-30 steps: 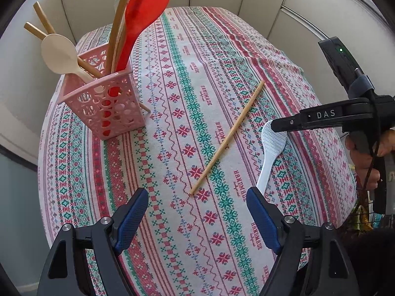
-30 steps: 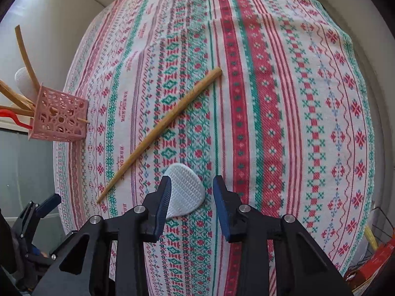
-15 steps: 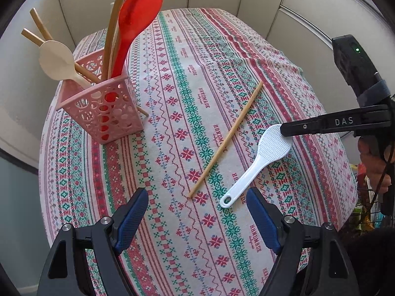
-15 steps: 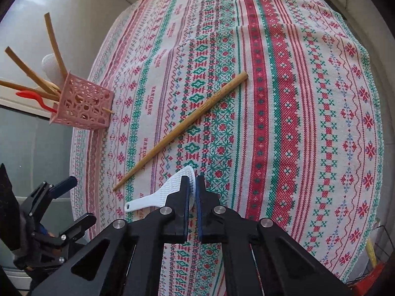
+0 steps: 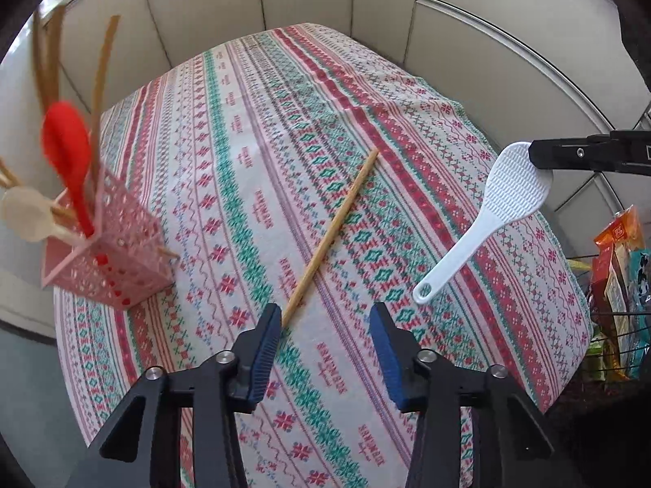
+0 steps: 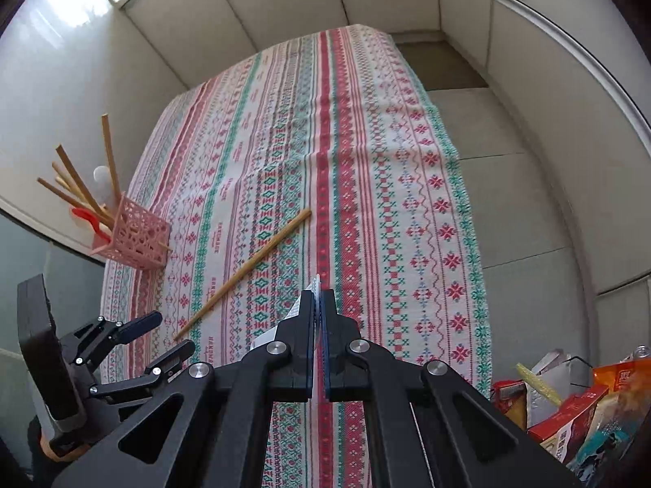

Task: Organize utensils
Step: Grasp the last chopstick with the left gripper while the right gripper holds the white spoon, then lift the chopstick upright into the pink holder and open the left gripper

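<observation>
The step in hand looks like carrying the white rice paddle (image 5: 504, 207) over to the pink utensil basket (image 5: 118, 260) and dropping it in handle first. To do that well, the paddle should be kept high enough that its hanging handle clears the worktop (image 5: 252, 130) and the chopstick, then swung so the handle points down over the basket's open top, threading between the wooden utensils and the red spoon (image 5: 67, 154) already leaning out of it; the light, perforated basket could tip if nudged, so release only once the handle is inside. The right gripper (image 6: 319, 309) is clamped shut on the paddle's head, its jaws pressed nearly together with only the thin white edge showing between them; in the left wrist view the paddle hangs off the worktop, handle slanting down and toward the left gripper. The left gripper (image 5: 325, 337) holds nothing, its jaws spread wide just above the cloth, and the near tip of the lone wooden chopstick (image 5: 337, 227) lies just ahead of its left fingertip. The basket stands well off to the left of both grippers.
</observation>
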### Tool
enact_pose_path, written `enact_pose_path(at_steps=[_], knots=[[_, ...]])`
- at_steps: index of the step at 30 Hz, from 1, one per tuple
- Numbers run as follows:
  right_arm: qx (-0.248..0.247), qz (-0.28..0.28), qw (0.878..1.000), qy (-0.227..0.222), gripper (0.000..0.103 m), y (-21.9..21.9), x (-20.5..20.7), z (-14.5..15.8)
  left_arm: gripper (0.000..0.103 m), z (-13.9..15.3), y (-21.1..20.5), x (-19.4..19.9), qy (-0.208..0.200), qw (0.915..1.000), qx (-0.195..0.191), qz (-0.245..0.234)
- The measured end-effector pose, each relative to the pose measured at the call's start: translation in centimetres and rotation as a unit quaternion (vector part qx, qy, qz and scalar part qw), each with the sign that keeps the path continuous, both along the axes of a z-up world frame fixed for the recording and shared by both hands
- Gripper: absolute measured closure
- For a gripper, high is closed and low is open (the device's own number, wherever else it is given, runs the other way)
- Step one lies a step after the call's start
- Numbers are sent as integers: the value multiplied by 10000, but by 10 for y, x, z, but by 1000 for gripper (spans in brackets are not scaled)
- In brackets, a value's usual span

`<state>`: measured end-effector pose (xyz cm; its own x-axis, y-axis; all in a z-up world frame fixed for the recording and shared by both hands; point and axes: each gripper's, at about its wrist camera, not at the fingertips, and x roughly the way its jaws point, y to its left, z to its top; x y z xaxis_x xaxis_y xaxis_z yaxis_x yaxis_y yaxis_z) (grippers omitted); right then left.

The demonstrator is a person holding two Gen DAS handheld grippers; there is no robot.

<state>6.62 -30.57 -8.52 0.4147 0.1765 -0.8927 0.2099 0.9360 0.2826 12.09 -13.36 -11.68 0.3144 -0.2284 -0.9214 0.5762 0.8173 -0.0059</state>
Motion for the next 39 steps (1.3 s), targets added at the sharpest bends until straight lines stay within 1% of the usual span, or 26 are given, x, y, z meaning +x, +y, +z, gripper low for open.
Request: enact_pose_path(at_steps=[2,4,7,12,17,21,24,26,27,29,31,35,39], knots=[[49,-61,10000,40,101,-8,1,-2,67,-2,-19,11,-81,9998,130,-107],[30,-98,9999,88,101,-12,1,-3,76,-7,-36,24,-69,9996,256,-129],[45,-164,9998,92,100,-18,0,-6,81,-18,-57,44,-23,9991,410,-96],[178,-240,9995,66,100,-30,0,-8,84,-35,-86,66,-58,9980,589,-209],[218,-295,9993,120,100,-37,2,-10,85,-48,-112,81,-87,9952,878,-416],[234,-251,9993,144,100,-37,3,-13,85,-58,-125,94,-7,9928,1122,-426],[256,-270,9992,146,101,-39,3,-13,85,-59,-129,99,2,9918,1211,-419],[272,-294,9991,155,100,-41,4,-14,88,-59,-129,101,84,9921,1192,-387],[273,-303,9990,162,100,-41,4,-14,92,-59,-129,102,150,9926,1151,-368],[289,-309,9990,176,100,-42,4,-15,94,-60,-128,101,134,9920,1210,-324],[293,-320,9989,177,100,-42,4,-15,96,-57,-125,97,79,9925,1184,-307],[302,-385,9988,69,100,-44,1,-10,96,-34,-113,83,-153,9952,936,-232],[308,-451,9985,-65,100,-43,-2,-1,96,-3,-91,65,-468,9969,621,-105]])
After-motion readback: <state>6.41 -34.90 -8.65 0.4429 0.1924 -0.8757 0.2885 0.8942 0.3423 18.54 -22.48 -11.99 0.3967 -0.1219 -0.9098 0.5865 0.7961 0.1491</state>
